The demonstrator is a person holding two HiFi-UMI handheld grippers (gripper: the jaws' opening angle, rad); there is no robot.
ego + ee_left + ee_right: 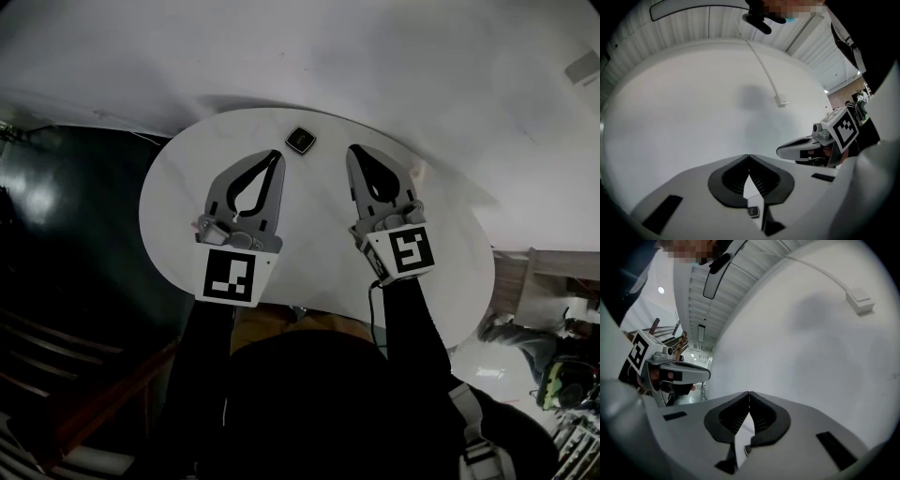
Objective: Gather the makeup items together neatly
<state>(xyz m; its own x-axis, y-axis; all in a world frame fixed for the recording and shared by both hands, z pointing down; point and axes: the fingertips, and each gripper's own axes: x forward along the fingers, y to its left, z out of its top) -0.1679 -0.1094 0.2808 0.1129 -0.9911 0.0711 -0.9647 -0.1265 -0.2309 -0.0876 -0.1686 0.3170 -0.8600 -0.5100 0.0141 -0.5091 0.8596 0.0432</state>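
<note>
On the far side of the round white table (187, 187) lies a small dark square compact (299, 140), the only makeup item I can see. My left gripper (276, 156) hovers just left of it, jaws shut with nothing between them. To the compact's right, my right gripper (355, 151) is also shut and empty. In the left gripper view the jaws (748, 157) meet at the tips, and the compact (753, 211) shows through the gap below them. The right gripper view shows its jaws (749, 394) closed, with a sliver of the compact (746, 449) beneath.
A pale wall (375, 56) rises behind the table, with a white cable (764, 70) ending in a small box (782, 100). Dark floor (56, 206) and steps lie to the left. Each gripper appears in the other's view: the right gripper (801, 149) and the left gripper (675, 369).
</note>
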